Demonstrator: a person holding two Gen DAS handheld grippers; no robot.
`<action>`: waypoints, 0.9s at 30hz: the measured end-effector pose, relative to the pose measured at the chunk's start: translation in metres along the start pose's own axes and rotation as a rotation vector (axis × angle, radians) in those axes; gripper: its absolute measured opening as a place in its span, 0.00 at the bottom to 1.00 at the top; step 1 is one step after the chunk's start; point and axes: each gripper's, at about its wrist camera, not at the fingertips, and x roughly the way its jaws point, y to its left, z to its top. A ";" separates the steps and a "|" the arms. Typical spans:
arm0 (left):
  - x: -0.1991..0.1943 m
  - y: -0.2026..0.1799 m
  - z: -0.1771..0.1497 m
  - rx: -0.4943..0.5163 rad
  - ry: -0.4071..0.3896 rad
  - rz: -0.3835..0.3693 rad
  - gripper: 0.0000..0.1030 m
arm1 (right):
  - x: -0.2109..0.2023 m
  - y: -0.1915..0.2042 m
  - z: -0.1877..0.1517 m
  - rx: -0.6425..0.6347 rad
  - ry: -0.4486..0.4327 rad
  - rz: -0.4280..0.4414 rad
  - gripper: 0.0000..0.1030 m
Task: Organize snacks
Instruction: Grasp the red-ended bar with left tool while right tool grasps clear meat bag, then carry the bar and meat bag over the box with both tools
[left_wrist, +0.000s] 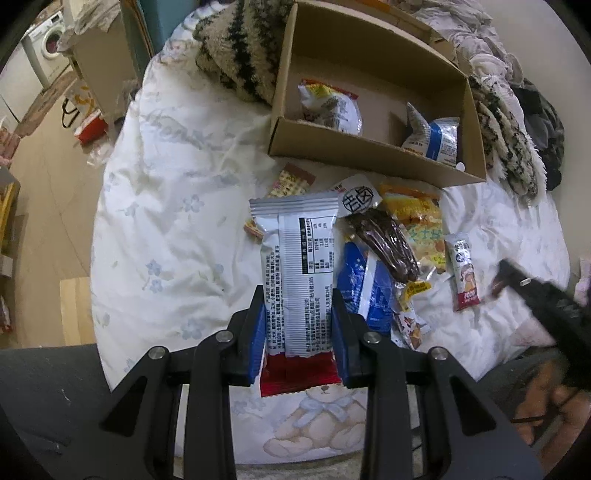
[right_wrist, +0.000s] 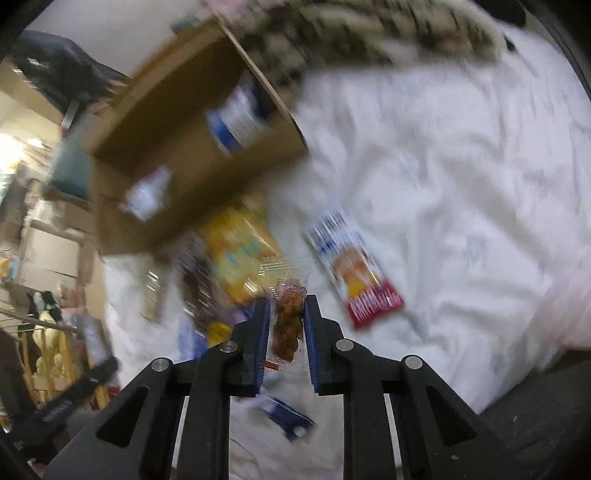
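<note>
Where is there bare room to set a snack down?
Free: the cardboard box floor behind its two packets, and the floral quilt left of the held silver packet. Crowded: the snack pile in front of the box.

We see a white quilt with pale blue flowers (left_wrist: 166, 221) spread over the bed, a teddy bear print (left_wrist: 317, 417) at six o'clock. A shaggy cream-and-black striped blanket (left_wrist: 240, 48) lies bunched at twelve o'clock. At ten o'clock stands a white front-loading washing machine (left_wrist: 50, 38) on a tan wooden floor (left_wrist: 48, 177), with a tall brown cardboard carton (left_wrist: 103, 62) just beside the bed. In the right wrist view, bright yellow light (right_wrist: 14, 147) glows at nine o'clock.
</note>
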 end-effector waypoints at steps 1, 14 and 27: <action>-0.001 0.001 0.000 -0.002 -0.006 0.005 0.26 | -0.009 0.005 0.003 -0.017 -0.036 0.029 0.19; 0.002 0.002 0.000 0.020 -0.043 0.054 0.26 | -0.035 0.043 0.005 -0.132 -0.143 0.175 0.19; -0.044 -0.011 0.038 0.016 -0.172 0.022 0.26 | -0.092 0.057 0.044 -0.189 -0.307 0.273 0.19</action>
